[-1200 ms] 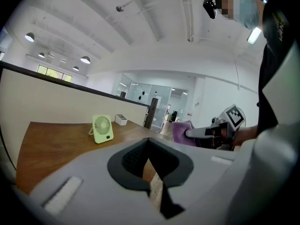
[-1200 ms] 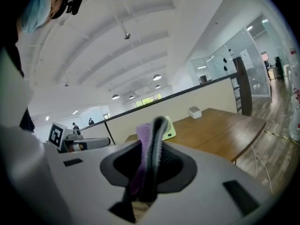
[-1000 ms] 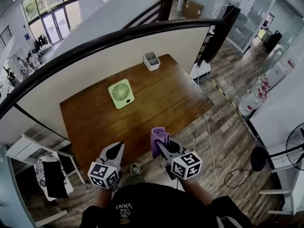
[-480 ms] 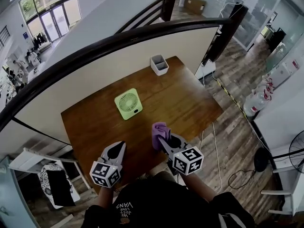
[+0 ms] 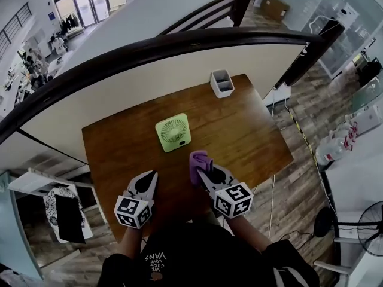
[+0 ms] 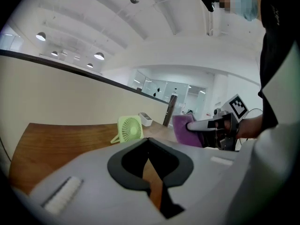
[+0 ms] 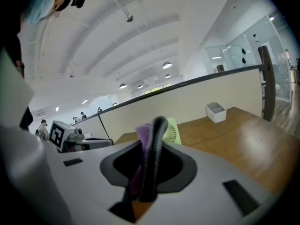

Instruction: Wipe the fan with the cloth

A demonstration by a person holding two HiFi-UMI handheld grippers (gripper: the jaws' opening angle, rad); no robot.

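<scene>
Holding the purple cloth [image 5: 198, 160] pinched tight in the fingers of your right gripper [image 5: 201, 173], you have it bunched up, with a fold standing above the tips. It hangs over the near part of the wooden worktop [image 5: 114, 154]. Your left gripper [image 5: 149, 179] hangs near it on the left, also over the near edge, its fingers pressed together with nothing between them.

Past the cloth, the fan [image 5: 173, 132] stands about mid-worktop. It is pale green, a square housing with rounded corners and a round slatted grille, and it leans back on a small rear leg with its face turned toward you.

Compared with a second ago, you have closed in: both grippers reach further over the wood, and the gap between the cloth and the fan has shrunk, though they are still apart.

Only bare wood lies between the cloth and the fan. Further back, a white two-compartment box [image 5: 222, 83] sits near the far right corner, well apart from the fan. Behind the worktop rises a cream partition [image 5: 119, 94] topped by a dark curved rail [image 5: 179, 43]
</scene>
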